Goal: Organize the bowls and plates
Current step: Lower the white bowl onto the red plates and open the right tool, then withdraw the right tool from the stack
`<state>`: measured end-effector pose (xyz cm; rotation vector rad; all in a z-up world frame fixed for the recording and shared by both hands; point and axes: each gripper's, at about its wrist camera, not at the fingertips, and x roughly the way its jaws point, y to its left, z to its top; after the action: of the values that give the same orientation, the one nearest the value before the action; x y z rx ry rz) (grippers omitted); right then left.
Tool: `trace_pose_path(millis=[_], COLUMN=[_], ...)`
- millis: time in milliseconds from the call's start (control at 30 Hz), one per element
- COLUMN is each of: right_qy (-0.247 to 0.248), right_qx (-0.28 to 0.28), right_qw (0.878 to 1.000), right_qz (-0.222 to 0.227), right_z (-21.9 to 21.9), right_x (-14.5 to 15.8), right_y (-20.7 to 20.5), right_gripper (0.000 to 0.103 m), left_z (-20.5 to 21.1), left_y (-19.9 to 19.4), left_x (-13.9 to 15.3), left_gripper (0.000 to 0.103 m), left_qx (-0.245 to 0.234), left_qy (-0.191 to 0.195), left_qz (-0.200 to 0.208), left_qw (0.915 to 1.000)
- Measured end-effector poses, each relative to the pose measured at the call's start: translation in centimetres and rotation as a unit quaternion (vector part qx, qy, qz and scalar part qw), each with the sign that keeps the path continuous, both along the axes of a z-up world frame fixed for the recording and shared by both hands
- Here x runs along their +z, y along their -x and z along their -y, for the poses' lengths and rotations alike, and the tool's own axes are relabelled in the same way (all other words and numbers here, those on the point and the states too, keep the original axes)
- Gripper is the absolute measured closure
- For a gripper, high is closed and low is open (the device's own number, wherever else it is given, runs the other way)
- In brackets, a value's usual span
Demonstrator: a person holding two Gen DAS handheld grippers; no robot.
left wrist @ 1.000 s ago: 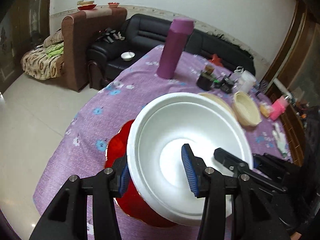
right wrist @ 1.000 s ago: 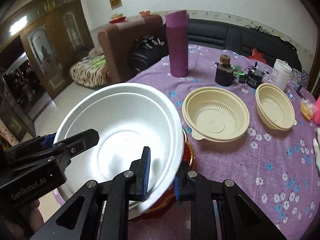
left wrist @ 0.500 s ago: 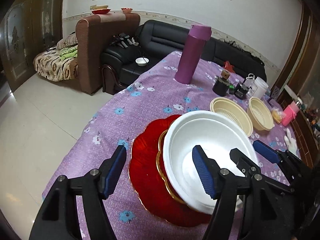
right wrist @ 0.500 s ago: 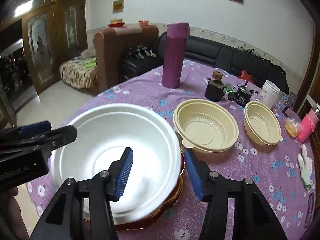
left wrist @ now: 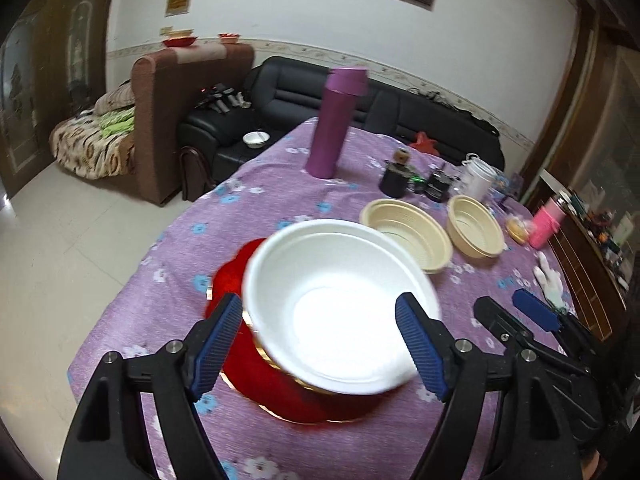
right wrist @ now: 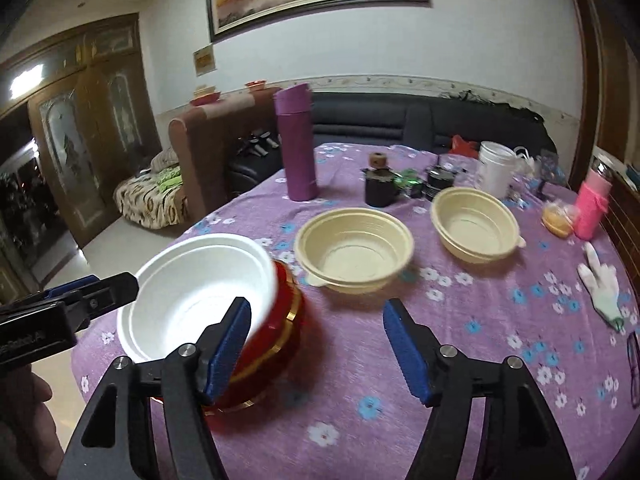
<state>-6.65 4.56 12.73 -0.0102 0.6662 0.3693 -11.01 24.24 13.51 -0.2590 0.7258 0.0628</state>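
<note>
A large white bowl (left wrist: 336, 304) rests on a red plate with gold rim (left wrist: 248, 372) near the table's front edge; both also show in the right wrist view, the bowl (right wrist: 192, 292) and the plate (right wrist: 276, 344). My left gripper (left wrist: 320, 344) is open, its pads on either side of the bowl without touching it. My right gripper (right wrist: 316, 348) is open and empty, just right of the red plate. Two cream bowls (right wrist: 354, 246) (right wrist: 474, 224) stand apart further back.
A tall purple flask (right wrist: 296, 142) stands at the back of the purple flowered tablecloth (right wrist: 460, 340). A dark jar (right wrist: 378, 182), white cup (right wrist: 494, 168), pink bottle (right wrist: 592, 204) and white glove (right wrist: 602, 286) lie back and right. The table edge is at the left.
Both grippers let go of the white bowl, opened wide and drew back. The bowl now sits on the red plate.
</note>
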Motion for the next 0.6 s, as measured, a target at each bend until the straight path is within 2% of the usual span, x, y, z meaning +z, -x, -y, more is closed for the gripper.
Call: trace_pose_path(millis=[267, 400, 500, 600], right_qy=[-0.019, -0.031, -0.035, -0.035], right_qx=[-0.031, -0.052, -0.067, -0.086], right_qw=[0.999, 0.998, 0.996, 0.995], right_qz=[-0.016, -0.028, -0.037, -0.045], right_z=[4.8, 7.6, 9.6, 11.7], right_x=[-0.9, -1.7, -2.2, -2.9], right_y=[0.1, 0.1, 0.1, 0.3], right_gripper=[0.029, 0.029, 0.030, 0.030], left_z=[6.1, 10.3, 13.2, 15.1], left_y=[-1.0, -0.9, -1.1, -1.4], left_x=[0.2, 0.2, -0.1, -0.5], left_gripper=[0.023, 0.022, 0.018, 0.018], left_qx=[-0.050, -0.070, -0.081, -0.105], left_qy=[-0.041, -0.104, -0.149, -0.151], left_qz=[-0.011, -0.005, 0.003, -0.005], left_qw=[0.9979, 0.9921, 0.9855, 0.9830])
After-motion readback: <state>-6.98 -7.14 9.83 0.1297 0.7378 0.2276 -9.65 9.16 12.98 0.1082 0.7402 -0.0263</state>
